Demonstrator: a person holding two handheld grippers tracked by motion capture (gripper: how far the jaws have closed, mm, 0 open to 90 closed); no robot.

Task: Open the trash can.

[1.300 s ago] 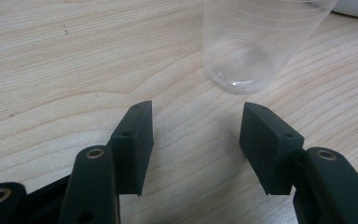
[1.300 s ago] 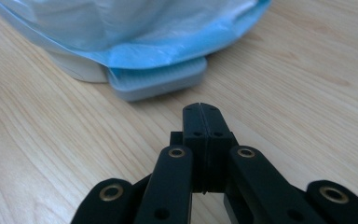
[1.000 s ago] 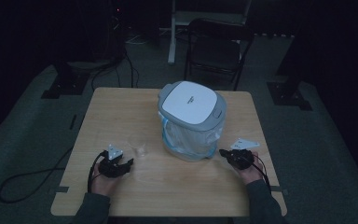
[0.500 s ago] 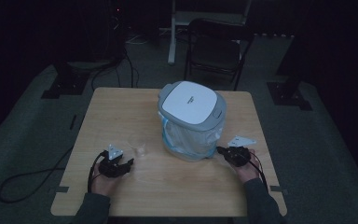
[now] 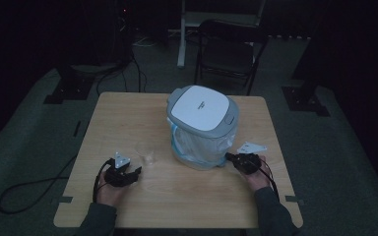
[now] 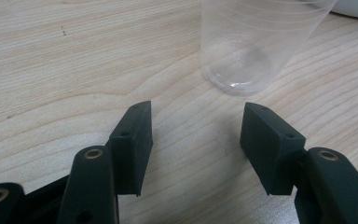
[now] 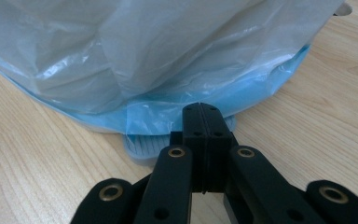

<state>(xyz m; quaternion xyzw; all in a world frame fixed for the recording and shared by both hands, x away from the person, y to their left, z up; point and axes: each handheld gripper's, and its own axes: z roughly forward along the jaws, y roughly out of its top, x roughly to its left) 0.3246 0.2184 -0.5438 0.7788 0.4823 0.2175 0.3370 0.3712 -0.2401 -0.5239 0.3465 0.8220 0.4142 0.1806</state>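
Note:
A bin with a white lid [image 5: 204, 110] stands mid-table, lined with a pale plastic bag [image 5: 197, 145] that hangs over its blue body. A clear plastic cup [image 5: 146, 152] stands upright left of it. My left gripper [image 5: 136, 171] lies on the table just short of the cup, open; in the left gripper view the cup [image 6: 242, 56] is slightly ahead of the open left gripper [image 6: 196, 116], untouched. My right gripper [image 5: 228, 157] is at the bin's lower right, shut with nothing between its pads. Its tips [image 7: 204, 112] sit over a ribbed pedal [image 7: 142, 149] under the bag [image 7: 144, 56].
The wooden table [image 5: 128, 113] has bare room at its far left and along the front edge. A dark folding chair [image 5: 226, 49] stands behind the table. A cable [image 5: 29, 189] trails off the table's left side onto the floor.
My right gripper has crept a little left, toward the bin's base. The left gripper, the cup and the bin stand as before.

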